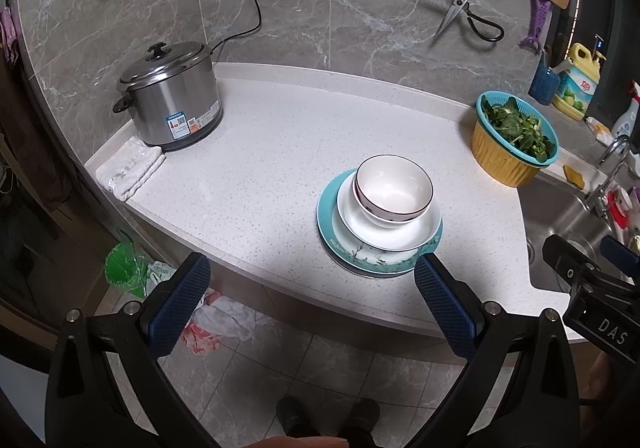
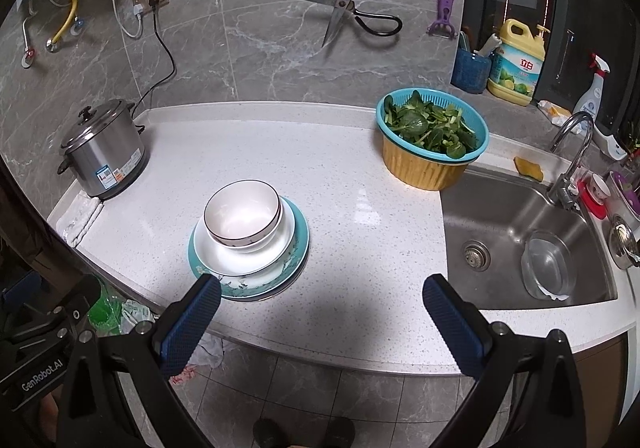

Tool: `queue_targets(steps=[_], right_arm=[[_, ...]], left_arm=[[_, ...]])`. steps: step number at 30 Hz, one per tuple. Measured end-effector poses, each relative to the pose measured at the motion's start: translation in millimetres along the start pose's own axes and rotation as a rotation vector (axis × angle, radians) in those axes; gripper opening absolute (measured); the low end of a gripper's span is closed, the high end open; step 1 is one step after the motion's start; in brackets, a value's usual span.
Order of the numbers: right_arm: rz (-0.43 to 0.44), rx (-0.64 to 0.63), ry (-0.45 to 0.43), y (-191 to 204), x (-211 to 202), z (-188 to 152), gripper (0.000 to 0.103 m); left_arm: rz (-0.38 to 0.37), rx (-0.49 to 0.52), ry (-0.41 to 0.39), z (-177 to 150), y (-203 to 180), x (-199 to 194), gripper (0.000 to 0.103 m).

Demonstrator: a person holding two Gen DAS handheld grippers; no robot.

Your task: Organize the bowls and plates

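While both fingers [image 1: 188,296] [image 2: 452,308] spread wide, neither holds anything.

A home kitchen: steel sink [image 2: 516,216], rice cooker [image 1: 172,96], scissors [image 2: 348,14] on the tiled wall

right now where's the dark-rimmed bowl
The dark-rimmed bowl tops the dish stack, nested in a white dish on a teal plate, mid-counter between the steel pot and the basket of greens.

surface [image 1: 280,152]: speckled stone, smooth | bowl [image 1: 394,190]: glossy glazed ceramic | pot [image 1: 172,96]: brushed metal | sink [image 2: 516,216]: matt steel | claw pads [image 1: 180,304]: textured rubber
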State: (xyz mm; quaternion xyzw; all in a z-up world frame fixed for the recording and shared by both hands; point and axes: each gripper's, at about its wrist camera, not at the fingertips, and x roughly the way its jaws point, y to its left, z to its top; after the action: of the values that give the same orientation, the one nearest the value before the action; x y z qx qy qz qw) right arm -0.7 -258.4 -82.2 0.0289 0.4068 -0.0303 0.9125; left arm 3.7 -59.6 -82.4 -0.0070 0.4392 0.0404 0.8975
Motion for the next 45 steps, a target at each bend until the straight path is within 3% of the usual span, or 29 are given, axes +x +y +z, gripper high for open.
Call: queue_targets(steps=[45], right_arm=[[0.010,-0.026,0.017,-10.5,17.2,10.4,0.103]], left_arm=[[-0.018,0.024,0.026,12.5,-0.7,27.3,0.103]])
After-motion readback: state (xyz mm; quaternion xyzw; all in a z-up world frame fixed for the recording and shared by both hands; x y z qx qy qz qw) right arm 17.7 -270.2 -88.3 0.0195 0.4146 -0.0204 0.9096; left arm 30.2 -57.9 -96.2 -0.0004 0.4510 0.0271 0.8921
